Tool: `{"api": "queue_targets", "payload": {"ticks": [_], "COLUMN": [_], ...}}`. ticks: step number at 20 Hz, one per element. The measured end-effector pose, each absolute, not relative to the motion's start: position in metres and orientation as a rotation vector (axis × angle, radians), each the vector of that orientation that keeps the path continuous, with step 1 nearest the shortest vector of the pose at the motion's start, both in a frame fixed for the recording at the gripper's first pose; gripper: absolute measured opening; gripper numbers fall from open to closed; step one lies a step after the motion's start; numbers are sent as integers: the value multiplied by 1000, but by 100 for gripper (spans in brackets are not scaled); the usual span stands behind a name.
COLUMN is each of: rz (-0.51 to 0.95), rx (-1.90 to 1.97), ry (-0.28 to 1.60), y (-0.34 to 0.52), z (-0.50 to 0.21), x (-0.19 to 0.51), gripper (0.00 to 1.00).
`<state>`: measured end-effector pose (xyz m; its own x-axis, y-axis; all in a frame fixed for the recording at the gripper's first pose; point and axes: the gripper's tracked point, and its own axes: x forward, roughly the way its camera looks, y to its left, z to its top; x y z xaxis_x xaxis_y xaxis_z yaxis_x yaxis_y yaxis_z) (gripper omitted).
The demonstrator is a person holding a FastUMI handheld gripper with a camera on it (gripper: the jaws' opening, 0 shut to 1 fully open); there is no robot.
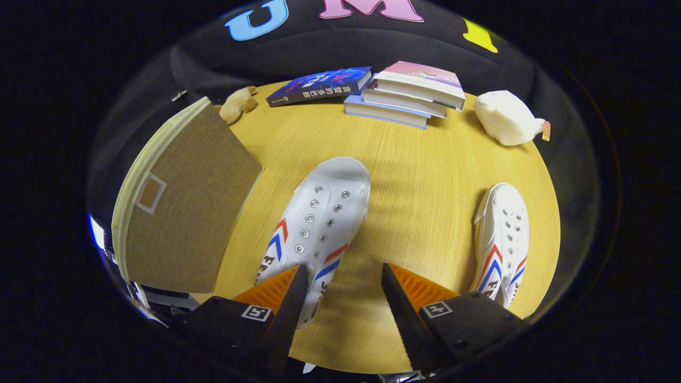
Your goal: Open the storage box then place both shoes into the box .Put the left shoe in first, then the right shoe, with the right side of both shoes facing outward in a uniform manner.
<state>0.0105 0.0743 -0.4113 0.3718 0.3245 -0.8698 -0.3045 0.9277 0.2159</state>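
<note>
A white shoe (pixel 319 218) with red and blue side stripes lies on the round wooden table (pixel 420 213), toe pointing away. Its heel end is hidden behind my left finger (pixel 290 290), and its right edge reaches into the gap between the fingers. My gripper (pixel 345 267) is open, with nothing pressed between the fingers. A second matching white shoe (pixel 503 239) lies beyond my right finger (pixel 404 290), near the table's right rim. The storage box (pixel 186 202), brown fabric with a cream edge and a small label window, stands left of the first shoe with its lid shut.
A stack of books (pixel 412 93) and a single dark blue book (pixel 319 85) lie at the far side of the table. A tan plush toy (pixel 237 103) sits behind the box. A white plush toy (pixel 505 117) rests at the far right.
</note>
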Motion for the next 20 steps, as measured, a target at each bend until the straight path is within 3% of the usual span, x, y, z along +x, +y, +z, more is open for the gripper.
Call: {"api": "queue_targets", "payload": {"ticks": [4, 7, 11, 14, 20], "rz": [383, 361, 286, 234, 171], "rx": [110, 158, 238, 303, 369], "ry": [1171, 1199, 1184, 1169, 1058], "y": [87, 95, 93, 92, 95], "z": [-420, -419, -416, -410, -347], "x": [10, 8, 9, 10, 17], "gripper": [67, 36, 13, 5, 5]}}
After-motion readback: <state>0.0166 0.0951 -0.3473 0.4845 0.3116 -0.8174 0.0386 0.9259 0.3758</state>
